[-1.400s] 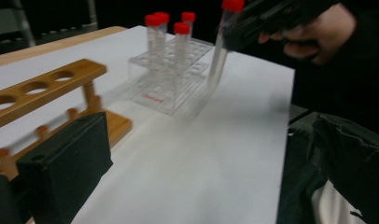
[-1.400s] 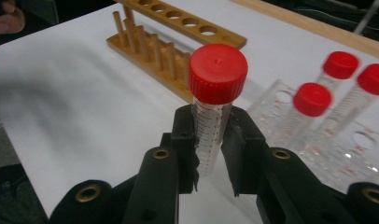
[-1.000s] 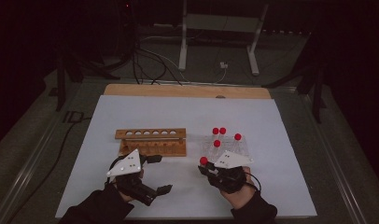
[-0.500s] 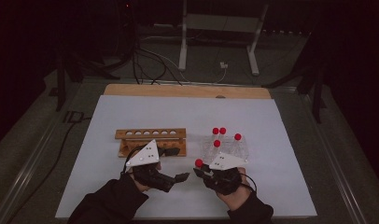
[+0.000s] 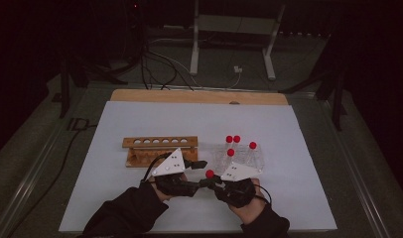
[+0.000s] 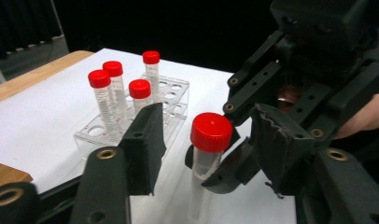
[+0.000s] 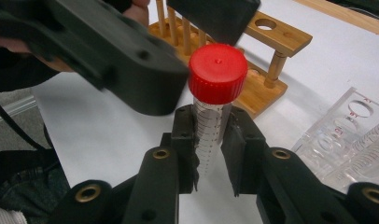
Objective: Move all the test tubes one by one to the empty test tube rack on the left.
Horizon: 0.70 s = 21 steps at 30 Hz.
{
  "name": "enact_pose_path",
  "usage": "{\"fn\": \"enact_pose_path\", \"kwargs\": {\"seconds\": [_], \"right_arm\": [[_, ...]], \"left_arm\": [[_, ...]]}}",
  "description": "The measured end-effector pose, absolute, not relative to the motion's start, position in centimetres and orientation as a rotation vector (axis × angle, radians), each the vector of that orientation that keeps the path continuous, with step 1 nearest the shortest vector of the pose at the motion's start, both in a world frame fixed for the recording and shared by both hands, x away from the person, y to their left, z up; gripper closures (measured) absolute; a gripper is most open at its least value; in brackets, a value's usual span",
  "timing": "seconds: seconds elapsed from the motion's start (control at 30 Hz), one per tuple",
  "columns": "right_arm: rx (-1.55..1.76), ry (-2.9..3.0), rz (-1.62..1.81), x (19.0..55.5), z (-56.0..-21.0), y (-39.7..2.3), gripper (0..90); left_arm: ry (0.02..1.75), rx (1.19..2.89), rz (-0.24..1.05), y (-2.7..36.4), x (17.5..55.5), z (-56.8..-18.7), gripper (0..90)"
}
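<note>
Red-capped tube [image 7: 211, 116] is standing upright in the right gripper [image 7: 210, 140], whose jaws are pressing on its clear, graduated body just under the cap; in the high view it is sitting near the table's front edge, at about seven o'clock from the clear plastic rack [image 5: 239, 154]. The left gripper [image 6: 201, 144] is coming in from nine o'clock with its jaws partly spread on either side of the red cap [image 6: 211, 131]; they have just been closing, with the cap between them, and the pads do not look to be touching it yet. By the look of it, the step in hand is uncapping or a hand-over. The next move calls for the left jaws to close squarely on the cap while the right gripper is holding the body steady. Four more capped tubes [image 6: 108, 100] are standing in the clear rack, and the wooden rack [image 5: 160, 148] is lying at ten o'clock. Graduation marks are showing on the tube, too small to read; the clear rack is carrying "A1" by one hole.
</note>
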State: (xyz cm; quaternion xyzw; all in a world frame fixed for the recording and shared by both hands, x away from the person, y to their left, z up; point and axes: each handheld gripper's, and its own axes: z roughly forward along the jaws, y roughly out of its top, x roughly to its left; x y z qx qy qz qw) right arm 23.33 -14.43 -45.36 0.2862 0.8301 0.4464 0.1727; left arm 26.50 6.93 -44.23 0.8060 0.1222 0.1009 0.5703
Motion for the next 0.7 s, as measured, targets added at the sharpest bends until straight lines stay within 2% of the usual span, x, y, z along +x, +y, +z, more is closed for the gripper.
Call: {"fn": "enact_pose_path", "kwargs": {"seconds": [0.17, 0.3, 0.33, 0.7], "right_arm": [[0.811, 2.360, 1.267, 23.32, -45.37, -14.40, 74.6], [0.813, 2.359, 1.267, 23.32, -45.32, -14.44, 74.6], [0.814, 2.359, 1.266, 23.34, -45.32, -14.44, 74.6], [0.817, 2.363, 1.267, 23.37, -45.34, -14.43, 74.6]], "left_arm": [[0.268, 1.901, 0.231, 6.57, 26.61, -44.26, 58.6], [0.263, 1.909, 0.239, 6.41, 26.64, -44.27, 62.6], [0.263, 1.911, 0.235, 6.36, 26.66, -44.27, 66.7], [0.244, 1.928, 0.253, 6.20, 26.65, -44.34, 71.3]]}}
